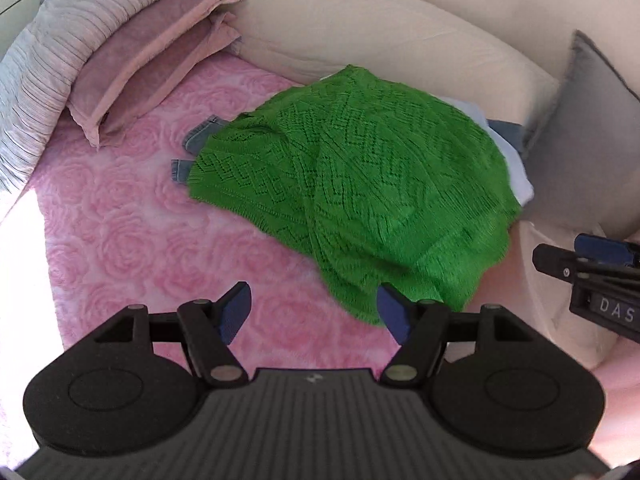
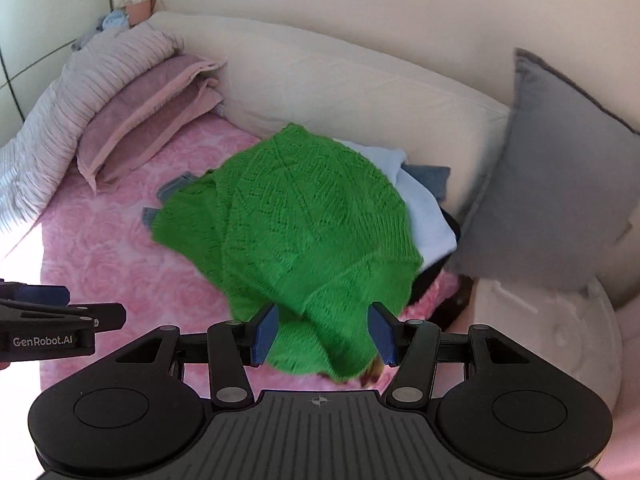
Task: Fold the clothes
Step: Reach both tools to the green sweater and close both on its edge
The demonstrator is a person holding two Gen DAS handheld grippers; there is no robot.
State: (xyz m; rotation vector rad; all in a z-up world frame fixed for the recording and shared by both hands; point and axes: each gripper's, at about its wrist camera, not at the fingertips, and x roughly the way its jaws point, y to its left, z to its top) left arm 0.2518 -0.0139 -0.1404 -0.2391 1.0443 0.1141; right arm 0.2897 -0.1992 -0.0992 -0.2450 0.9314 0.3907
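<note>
A bright green knitted sweater [image 1: 352,184] [image 2: 292,232] lies draped over a heap of other clothes on a pink rose-patterned bedspread [image 1: 120,240]. Blue denim [image 1: 200,136] and a pale blue garment [image 2: 420,216] stick out from under it. My left gripper [image 1: 314,312] is open above the sweater's near hem, with nothing between its blue pads. My right gripper [image 2: 324,336] is also open and hovers over the near edge of the sweater; its pads do not press on the knit. Each gripper shows at the edge of the other's view.
Folded pink towels [image 1: 152,60] and a ribbed lilac blanket [image 1: 60,48] lie at the back left. A cream padded headboard [image 2: 340,84] runs behind the pile. A grey cushion [image 2: 560,176] stands at the right, with a white object [image 2: 552,332] below it.
</note>
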